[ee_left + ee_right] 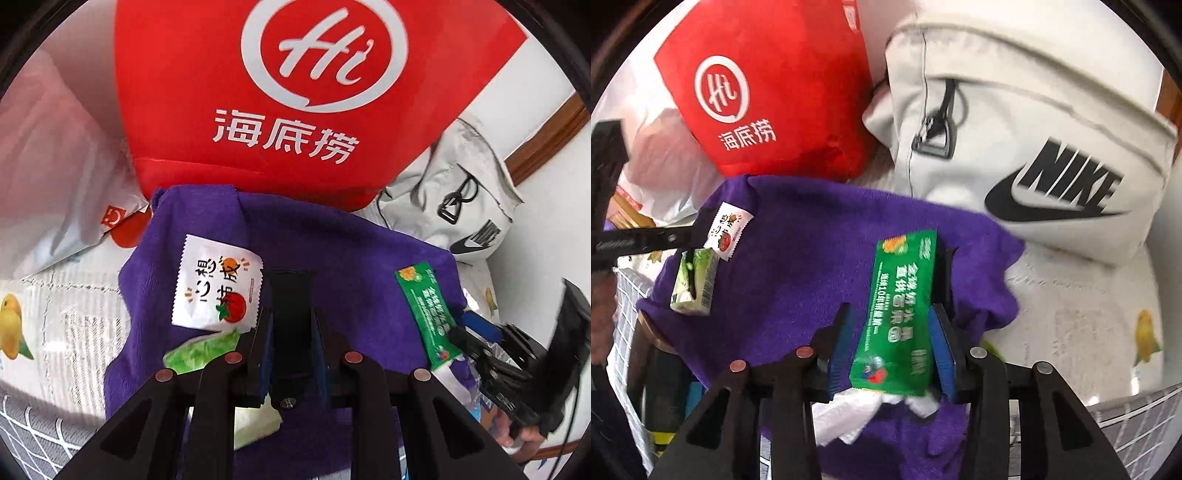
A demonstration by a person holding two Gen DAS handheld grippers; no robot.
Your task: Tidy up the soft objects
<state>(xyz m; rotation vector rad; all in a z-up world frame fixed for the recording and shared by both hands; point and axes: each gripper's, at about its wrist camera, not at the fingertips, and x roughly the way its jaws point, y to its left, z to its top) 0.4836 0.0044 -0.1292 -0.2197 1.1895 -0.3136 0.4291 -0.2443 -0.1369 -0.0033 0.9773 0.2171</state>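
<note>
A purple towel (332,251) (798,258) lies spread in the middle. On it rest a white sachet with a tomato print (218,291) (727,232) and a pale green pack (199,352) (692,284). My left gripper (290,280) (698,230) hangs over them with its jaws close together. The gap is dark, and I cannot see a grip. My right gripper (894,295) (458,328) is open around a green pack with white lettering (901,314) (424,314), with a gap on the left side. White tissue (857,413) shows under that pack.
A red bag with a white logo (295,92) (768,92) and a white Nike backpack (1034,129) (454,192) stand behind the towel. A white plastic bag (66,166) is at the left. Underneath lies a white cover printed with yellow fruit (1108,314).
</note>
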